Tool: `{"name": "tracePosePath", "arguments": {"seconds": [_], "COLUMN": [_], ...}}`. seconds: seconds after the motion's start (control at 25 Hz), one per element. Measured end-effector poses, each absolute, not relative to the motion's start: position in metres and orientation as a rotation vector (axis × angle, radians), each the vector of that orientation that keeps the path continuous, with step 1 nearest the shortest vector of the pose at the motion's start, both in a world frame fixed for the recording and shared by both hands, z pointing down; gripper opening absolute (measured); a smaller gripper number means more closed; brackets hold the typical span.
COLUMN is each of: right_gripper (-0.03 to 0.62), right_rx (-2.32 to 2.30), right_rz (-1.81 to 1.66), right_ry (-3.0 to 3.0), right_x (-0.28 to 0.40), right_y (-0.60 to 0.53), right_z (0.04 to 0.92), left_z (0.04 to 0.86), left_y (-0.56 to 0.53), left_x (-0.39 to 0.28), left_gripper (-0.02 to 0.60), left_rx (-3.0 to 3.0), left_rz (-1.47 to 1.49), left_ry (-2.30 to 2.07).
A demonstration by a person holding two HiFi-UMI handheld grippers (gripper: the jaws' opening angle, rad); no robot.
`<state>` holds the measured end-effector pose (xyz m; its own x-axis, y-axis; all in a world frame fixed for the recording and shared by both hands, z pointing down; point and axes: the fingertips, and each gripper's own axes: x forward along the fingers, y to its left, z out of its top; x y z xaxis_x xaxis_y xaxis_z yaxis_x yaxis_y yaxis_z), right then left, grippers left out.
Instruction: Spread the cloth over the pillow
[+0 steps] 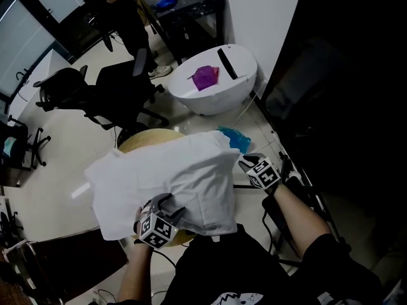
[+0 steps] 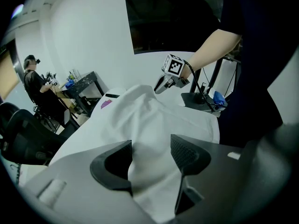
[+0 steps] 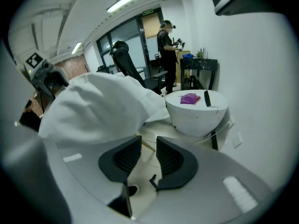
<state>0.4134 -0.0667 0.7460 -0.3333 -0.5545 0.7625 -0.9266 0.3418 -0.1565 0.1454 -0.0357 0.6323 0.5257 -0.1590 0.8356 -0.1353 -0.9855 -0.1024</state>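
Note:
A white cloth (image 1: 172, 176) lies draped over the pillow, which it hides, on a round tan table (image 1: 145, 139). My left gripper (image 1: 166, 207) is at the cloth's near edge. In the left gripper view a thick fold of cloth (image 2: 145, 115) fills the gap of that gripper (image 2: 150, 148) and touches both pads. My right gripper (image 1: 245, 161) hovers at the cloth's right corner. In the right gripper view its jaws (image 3: 148, 146) stand slightly apart with nothing between them, and the cloth (image 3: 93, 111) bulges to the upper left. The right gripper (image 2: 159, 88) also shows beyond the cloth in the left gripper view.
A white oval pod (image 1: 235, 88) with a purple rag (image 1: 205, 77) stands beyond the table. Black office chairs (image 1: 121, 88) are at the far left, with a black desk (image 1: 191, 11) and a person (image 1: 121, 11) behind. A blue item (image 1: 236, 138) lies on the floor.

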Motion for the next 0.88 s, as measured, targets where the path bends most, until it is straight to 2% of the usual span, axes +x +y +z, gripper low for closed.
{"name": "tracePosePath", "arguments": {"seconds": [0.24,0.4,0.6,0.88], "right_gripper": [0.112,0.116,0.195,0.199], "right_rx": [1.389,1.324,1.101,0.871], "right_rz": [0.736,0.49,0.231,-0.105], "right_ry": [-1.887,-1.827,-1.816,-1.777], "right_x": [0.456,0.464,0.448,0.417], "right_y": [-0.083,-0.114,-0.134,-0.152], "right_z": [0.759,0.756,0.776,0.796], "left_z": [0.628,0.619,0.6,0.577], "left_y": [-0.035,-0.037,-0.041,-0.048], "left_x": [0.145,0.15,0.162,0.179], "left_gripper": [0.253,0.253,0.253,0.253], "left_rx": [-2.708,-2.699,-2.701,-2.721], "left_rz": [-1.494,-1.47,-1.411,-1.326], "left_ry": [0.258,0.256,0.264,0.277]}}
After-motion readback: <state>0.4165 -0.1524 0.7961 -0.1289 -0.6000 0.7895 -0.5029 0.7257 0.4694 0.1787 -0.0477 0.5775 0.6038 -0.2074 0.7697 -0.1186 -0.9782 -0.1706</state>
